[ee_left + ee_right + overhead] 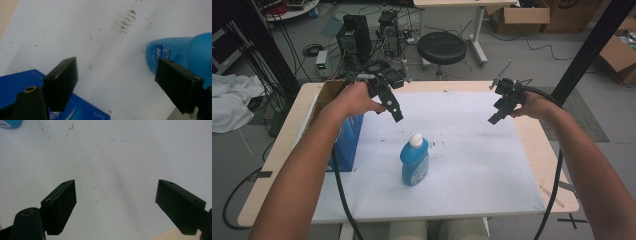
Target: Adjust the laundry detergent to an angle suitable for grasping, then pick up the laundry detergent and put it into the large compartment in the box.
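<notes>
Bottle: blue detergent bottle (pixel 415 162), white cap, upright mid-sheet; free for grasping, likely the pickup target.
Left gripper (pixel 394 114): hovering just beyond the bottle, jaws spread, empty, apparently lining up.
Right gripper (pixel 495 118): well apart, jaws spread, idle.
Blue carton (pixel 346 145): on the white sheet's (pixel 472 165) left edge.
Left gripper view: adds bottle label (pixel 163 53), brown smudges (pixel 125 21).
Right gripper view: faint pen lines.

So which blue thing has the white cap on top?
The blue bottle standing mid-sheet; the blue box at the table's left has no cap.
</notes>
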Tool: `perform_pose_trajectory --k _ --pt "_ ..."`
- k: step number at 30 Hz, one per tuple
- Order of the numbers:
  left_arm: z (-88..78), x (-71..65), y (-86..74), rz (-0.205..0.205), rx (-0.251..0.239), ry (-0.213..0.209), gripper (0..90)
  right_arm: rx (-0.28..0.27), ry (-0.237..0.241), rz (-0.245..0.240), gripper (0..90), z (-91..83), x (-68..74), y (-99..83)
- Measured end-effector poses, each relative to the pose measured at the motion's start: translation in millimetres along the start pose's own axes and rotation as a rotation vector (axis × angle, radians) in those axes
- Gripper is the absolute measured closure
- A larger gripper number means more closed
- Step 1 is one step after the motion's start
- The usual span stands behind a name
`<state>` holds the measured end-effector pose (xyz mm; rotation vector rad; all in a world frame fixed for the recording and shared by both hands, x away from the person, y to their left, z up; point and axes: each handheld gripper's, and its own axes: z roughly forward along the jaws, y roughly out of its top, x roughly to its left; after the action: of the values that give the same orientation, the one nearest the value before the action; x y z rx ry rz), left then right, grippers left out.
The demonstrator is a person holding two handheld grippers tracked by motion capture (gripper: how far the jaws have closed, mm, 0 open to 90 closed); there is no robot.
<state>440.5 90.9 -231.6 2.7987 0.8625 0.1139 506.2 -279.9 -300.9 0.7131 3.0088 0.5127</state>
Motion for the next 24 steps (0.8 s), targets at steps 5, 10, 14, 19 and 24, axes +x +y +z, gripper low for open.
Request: perform_pose_trajectory --k 5,10,14,19,24 --pt "-2.5 -2.8 -0.8 -0.026 0.009 0.014 19.4 -0.004 -0.001 0.0 16.8 -0.3 0.2 0.5" --pt "-8.7 -5.6 -2.5 -0.059 0.005 0.012 19.3 -0.001 -0.004 -0.008 16.8 0.3 1.8 1.3" --pt "-13.3 -7.5 -3.6 -0.092 -0.004 0.013 19.3 -0.002 -0.006 -0.013 16.7 -0.3 3.0 0.8" --pt "-19.8 -12.6 -5.2 -0.134 -0.012 0.007 19.4 -0.006 -0.007 -0.01 16.5 -1.6 4.4 -1.1" --pt "-25.8 -16.3 -7.4 -0.17 -0.037 -0.012 19.6 -0.007 -0.003 -0.011 16.6 0.1 5.1 -4.5"
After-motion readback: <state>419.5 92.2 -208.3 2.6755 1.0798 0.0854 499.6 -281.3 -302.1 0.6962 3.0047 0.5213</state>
